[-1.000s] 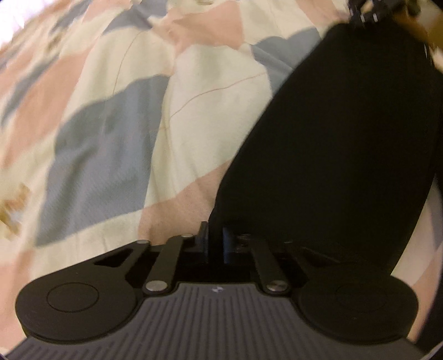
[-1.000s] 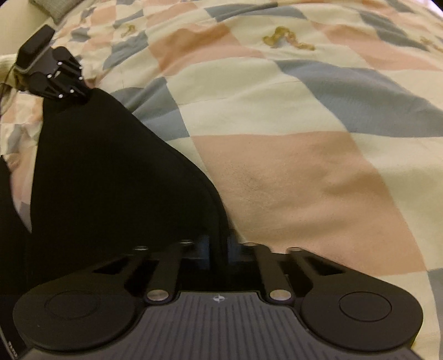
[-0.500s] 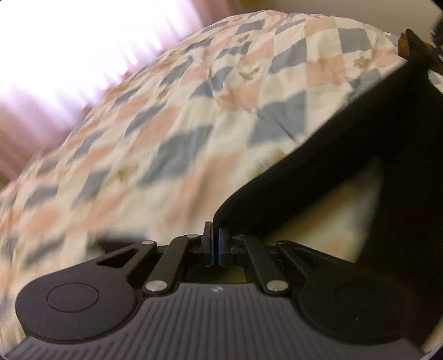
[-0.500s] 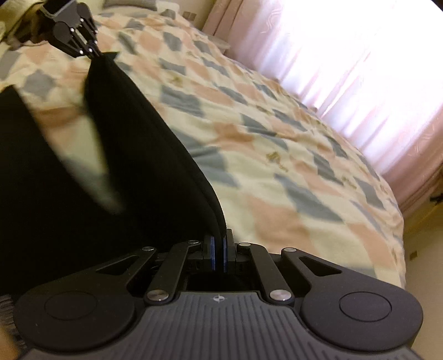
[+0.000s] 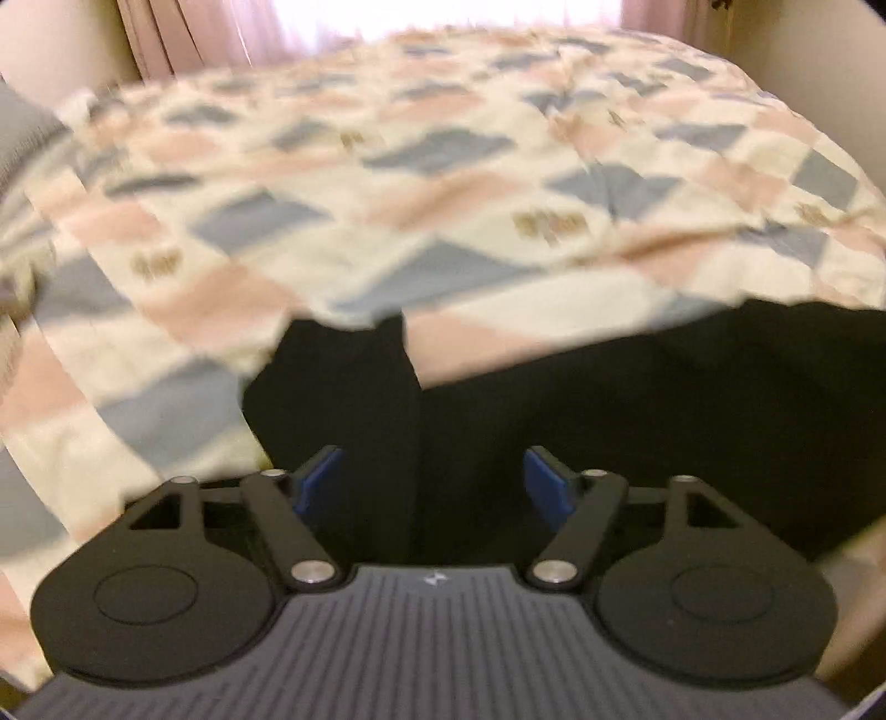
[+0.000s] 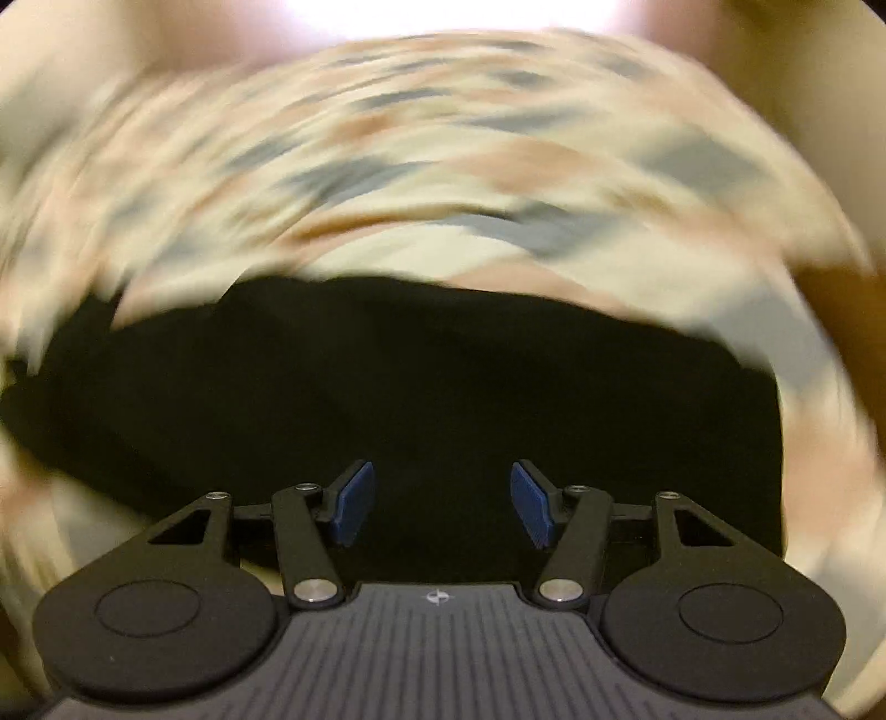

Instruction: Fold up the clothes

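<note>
A black garment (image 5: 637, 410) lies flat on the checked bedspread (image 5: 387, 183) at the near edge of the bed. My left gripper (image 5: 432, 487) is open just above it, blue pads (image 5: 318, 487) apart and empty. A narrow black strip of the garment (image 5: 354, 387) reaches forward on the left. In the right wrist view the same garment (image 6: 415, 387) fills the lower middle. My right gripper (image 6: 437, 504) is open over it, blue pads (image 6: 354, 504) apart, holding nothing. That view is heavily blurred.
The bedspread (image 6: 443, 166) in cream, pink and grey-blue squares covers the whole bed. Pink curtains (image 5: 183, 33) and a bright window stand behind the far edge. A grey pillow (image 5: 22, 133) lies at the far left.
Both grippers were shut on the black garment, holding it up between them. Now both are open and the garment lies on the bed. Both cameras have swung to face the window.
</note>
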`<act>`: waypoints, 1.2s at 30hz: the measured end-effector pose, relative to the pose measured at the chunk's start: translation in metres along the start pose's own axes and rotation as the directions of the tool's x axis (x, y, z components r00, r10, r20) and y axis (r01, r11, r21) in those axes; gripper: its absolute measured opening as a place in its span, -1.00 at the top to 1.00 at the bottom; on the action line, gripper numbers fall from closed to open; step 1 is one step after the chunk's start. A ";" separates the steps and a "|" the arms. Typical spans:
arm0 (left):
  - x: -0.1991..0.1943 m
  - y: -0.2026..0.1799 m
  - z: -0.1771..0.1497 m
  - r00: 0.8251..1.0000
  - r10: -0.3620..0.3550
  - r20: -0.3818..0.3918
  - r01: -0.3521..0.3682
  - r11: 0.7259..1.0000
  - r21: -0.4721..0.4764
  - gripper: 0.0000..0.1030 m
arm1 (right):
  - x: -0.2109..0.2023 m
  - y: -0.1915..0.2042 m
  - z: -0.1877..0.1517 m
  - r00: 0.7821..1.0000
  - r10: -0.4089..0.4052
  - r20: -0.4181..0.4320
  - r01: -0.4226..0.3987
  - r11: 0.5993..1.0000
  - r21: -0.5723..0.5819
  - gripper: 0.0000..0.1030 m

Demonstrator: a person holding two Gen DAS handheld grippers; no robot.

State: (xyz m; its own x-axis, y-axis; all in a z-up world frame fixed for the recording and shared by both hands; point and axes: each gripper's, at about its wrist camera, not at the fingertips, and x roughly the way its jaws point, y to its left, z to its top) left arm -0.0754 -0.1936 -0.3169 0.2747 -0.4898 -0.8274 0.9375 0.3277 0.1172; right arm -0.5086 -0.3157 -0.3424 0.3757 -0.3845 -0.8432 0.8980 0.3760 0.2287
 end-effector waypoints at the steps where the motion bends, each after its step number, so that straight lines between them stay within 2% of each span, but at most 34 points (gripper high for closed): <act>1: 0.008 0.001 0.007 1.000 -0.009 0.002 0.009 1.000 -0.009 -0.35 | 0.000 -0.010 0.000 1.000 0.008 0.005 -0.009 0.997 0.083 -0.12; 4: 0.039 0.002 0.022 1.000 -0.017 -0.020 0.017 1.000 -0.023 -0.34 | -0.001 -0.035 -0.007 1.000 0.021 0.021 -0.026 0.961 0.275 -0.12; 6: 0.073 0.000 0.031 0.998 0.014 -0.054 -0.015 1.000 -0.014 0.00 | -0.003 -0.041 -0.014 1.000 -0.013 0.026 0.003 0.946 0.324 -0.12; 7: 0.090 0.000 0.033 0.997 0.032 -0.074 -0.033 0.999 -0.017 0.08 | -0.002 -0.044 -0.018 0.999 -0.026 0.030 0.014 0.937 0.348 -0.12; 8: 0.106 0.001 0.034 0.994 0.060 -0.091 -0.063 0.998 -0.026 0.24 | -0.002 -0.047 -0.021 0.999 -0.039 0.036 0.023 0.928 0.373 -0.12; 10: 0.130 0.003 0.033 0.984 0.127 -0.127 -0.135 0.989 -0.056 0.25 | 0.000 -0.056 -0.027 0.997 -0.058 0.046 0.033 0.903 0.429 -0.13; 11: 0.139 0.005 0.030 0.978 0.154 -0.143 -0.166 0.983 -0.075 0.34 | -0.001 -0.061 -0.030 0.997 -0.065 0.050 0.034 0.885 0.464 -0.13; 12: 0.142 0.009 0.027 0.977 0.158 -0.143 -0.174 0.979 -0.105 0.80 | -0.001 -0.066 -0.032 0.996 -0.072 0.054 0.036 0.865 0.500 -0.14; 13: 0.138 0.017 0.024 0.982 0.143 -0.122 -0.160 0.976 -0.149 0.98 | 0.000 -0.071 -0.036 0.995 -0.077 0.058 0.035 0.848 0.529 -0.14; 15: 0.128 0.031 0.017 0.990 0.114 -0.079 -0.130 0.964 -0.234 0.97 | -0.001 -0.080 -0.042 0.994 -0.085 0.065 0.033 0.821 0.570 -0.14; 17: 0.095 0.055 0.009 0.995 0.099 0.015 -0.087 0.932 -0.351 0.97 | -0.005 -0.087 -0.044 0.993 -0.092 0.074 0.031 0.811 0.584 -0.14; 19: 0.051 0.088 -0.009 0.989 0.115 0.096 -0.054 0.873 -0.485 0.98 | -0.009 -0.090 -0.043 0.992 -0.097 0.084 0.030 0.811 0.584 -0.14; 21: 0.015 0.123 -0.033 0.980 0.147 0.136 -0.033 0.789 -0.614 0.96 | -0.009 -0.091 -0.041 0.992 -0.097 0.085 0.030 0.813 0.581 -0.14; 23: 0.006 0.156 -0.068 0.983 0.171 0.072 -0.064 0.677 -0.733 0.88 | -0.008 -0.092 -0.039 0.992 -0.092 0.085 0.026 0.812 0.583 -0.14; 25: 0.013 0.185 -0.106 0.990 0.139 -0.015 -0.088 0.540 -0.837 0.85 | -0.004 -0.092 -0.038 0.993 -0.081 0.081 0.018 0.806 0.592 -0.14; 27: 0.025 0.201 -0.137 0.998 0.063 -0.023 -0.046 0.401 -0.915 0.78 | 0.000 -0.091 -0.038 0.995 -0.070 0.072 0.013 0.803 0.596 -0.14; 28: 0.028 0.205 -0.148 0.999 0.041 -0.001 -0.016 0.352 -0.936 0.74 | 0.002 -0.090 -0.038 0.996 -0.067 0.066 0.014 0.804 0.595 -0.14; 30: 0.031 0.208 -0.157 0.999 0.015 0.052 0.045 0.301 -0.952 0.35 | 0.004 -0.090 -0.038 0.997 -0.064 0.051 0.022 0.809 0.587 -0.14; 32: 0.034 0.209 -0.160 0.998 0.015 0.064 0.057 0.278 -0.959 0.30 | 0.003 -0.092 -0.040 0.997 -0.067 0.041 0.030 0.810 0.586 -0.18; 34: 0.037 0.209 -0.164 0.998 0.010 0.058 0.054 0.258 -0.965 0.30 | 0.000 -0.099 -0.045 0.997 -0.068 0.048 0.023 0.782 0.622 -0.19; 36: 0.039 0.207 -0.163 0.999 0.008 0.047 0.043 0.268 -0.962 0.34 | -0.003 -0.107 -0.052 0.996 -0.066 0.062 0.007 0.743 0.669 -0.19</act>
State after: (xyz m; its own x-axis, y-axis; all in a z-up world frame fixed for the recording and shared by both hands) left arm 0.0944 -0.0132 -0.4140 0.2920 -0.5247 -0.7997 0.0574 0.8442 -0.5329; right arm -0.6177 -0.3111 -0.3899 0.3294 -0.4598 -0.8246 0.8231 -0.2880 0.4894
